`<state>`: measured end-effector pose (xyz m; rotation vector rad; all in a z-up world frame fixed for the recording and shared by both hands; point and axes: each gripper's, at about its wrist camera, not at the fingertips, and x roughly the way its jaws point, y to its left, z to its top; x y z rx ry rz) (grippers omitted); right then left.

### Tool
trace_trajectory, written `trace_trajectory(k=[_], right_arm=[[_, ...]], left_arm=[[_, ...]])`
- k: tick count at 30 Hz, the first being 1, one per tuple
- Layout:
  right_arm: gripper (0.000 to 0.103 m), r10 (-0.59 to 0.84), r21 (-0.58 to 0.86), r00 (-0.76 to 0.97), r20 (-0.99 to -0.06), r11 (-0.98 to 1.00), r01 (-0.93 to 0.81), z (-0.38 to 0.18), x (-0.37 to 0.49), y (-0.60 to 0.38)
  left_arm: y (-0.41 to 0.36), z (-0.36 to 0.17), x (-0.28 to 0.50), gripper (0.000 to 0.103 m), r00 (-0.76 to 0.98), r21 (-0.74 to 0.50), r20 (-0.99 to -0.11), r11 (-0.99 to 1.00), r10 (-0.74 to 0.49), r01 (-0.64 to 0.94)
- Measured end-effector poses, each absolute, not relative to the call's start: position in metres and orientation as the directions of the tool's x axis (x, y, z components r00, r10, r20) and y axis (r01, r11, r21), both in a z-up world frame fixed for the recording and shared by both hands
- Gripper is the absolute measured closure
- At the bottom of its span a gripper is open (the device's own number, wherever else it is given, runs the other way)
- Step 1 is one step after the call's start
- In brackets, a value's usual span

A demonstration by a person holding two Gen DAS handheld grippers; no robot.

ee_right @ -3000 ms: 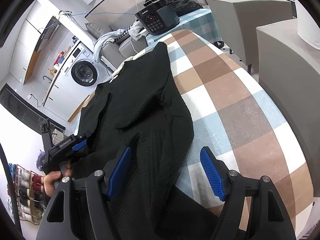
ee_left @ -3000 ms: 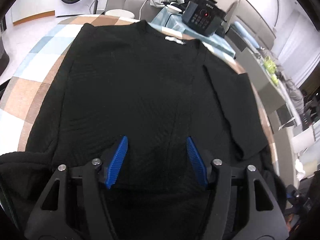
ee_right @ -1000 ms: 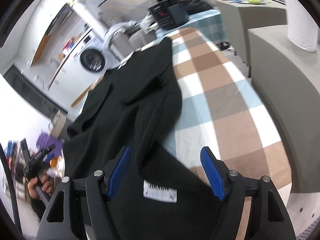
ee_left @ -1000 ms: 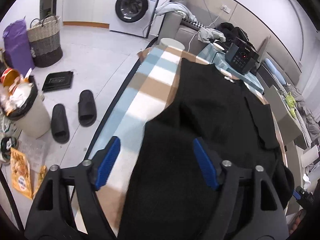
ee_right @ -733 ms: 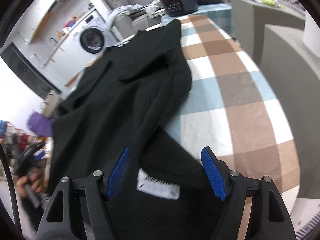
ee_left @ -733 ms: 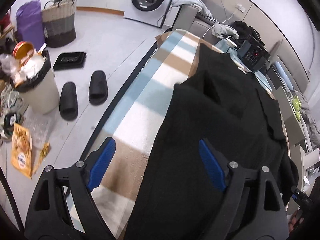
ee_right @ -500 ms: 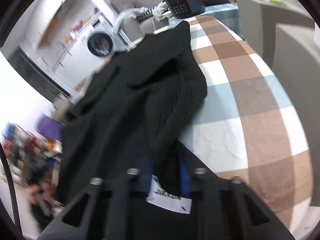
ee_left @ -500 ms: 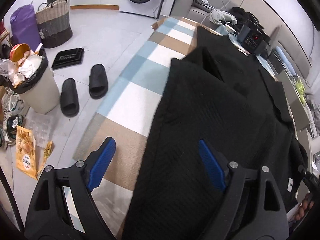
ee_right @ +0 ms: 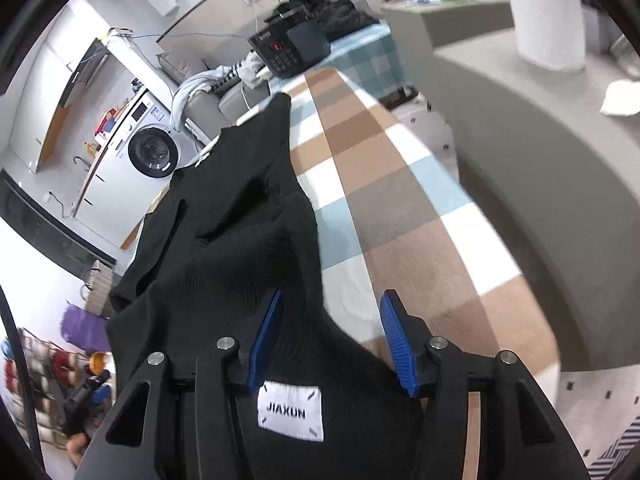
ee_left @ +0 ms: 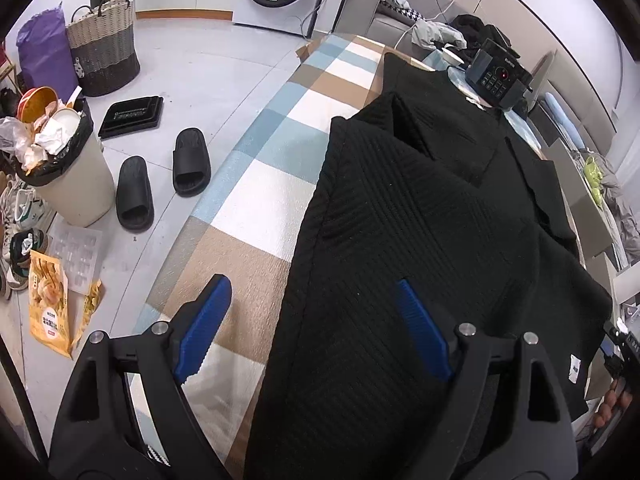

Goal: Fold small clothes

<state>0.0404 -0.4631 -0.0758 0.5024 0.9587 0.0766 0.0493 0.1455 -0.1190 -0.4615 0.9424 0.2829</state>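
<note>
A black knitted top (ee_left: 420,208) lies lengthwise along a table covered in a checked cloth (ee_left: 256,216) of brown, blue and white squares. The left gripper (ee_left: 312,324) hangs over the top's near left edge, jaws spread wide, holding nothing. The right gripper (ee_right: 330,336) sits over the hem on the other side, by a white label (ee_right: 290,410). Its jaws have just been opening and now stand partly apart, with a ridge of fabric rising between them but not pinched. The risk, as I judge it, is that this loose hem slides off the table's near edge or bunches. A careless re-grip could also catch the cloth beneath and spoil the fold
</note>
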Motion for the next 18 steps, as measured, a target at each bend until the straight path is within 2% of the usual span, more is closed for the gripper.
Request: trace_trajectory(k=[8, 18], right_arm=[[0.051, 0.382, 0.509, 0.584, -0.716, 0.858, 0.062, -0.057, -0.018, -0.427], [0.051, 0.541, 0.630, 0.435, -0.720, 0.772, 0.082, -0.103, -0.089, -0.380]], left_arm=[[0.131, -0.097, 0.020, 0.020, 0.613, -0.295, -0.790, 0.872, 0.007, -0.391], [0.076, -0.072, -0.041, 0.020, 0.668, -0.339, -0.739, 0.903, -0.082, -0.264]])
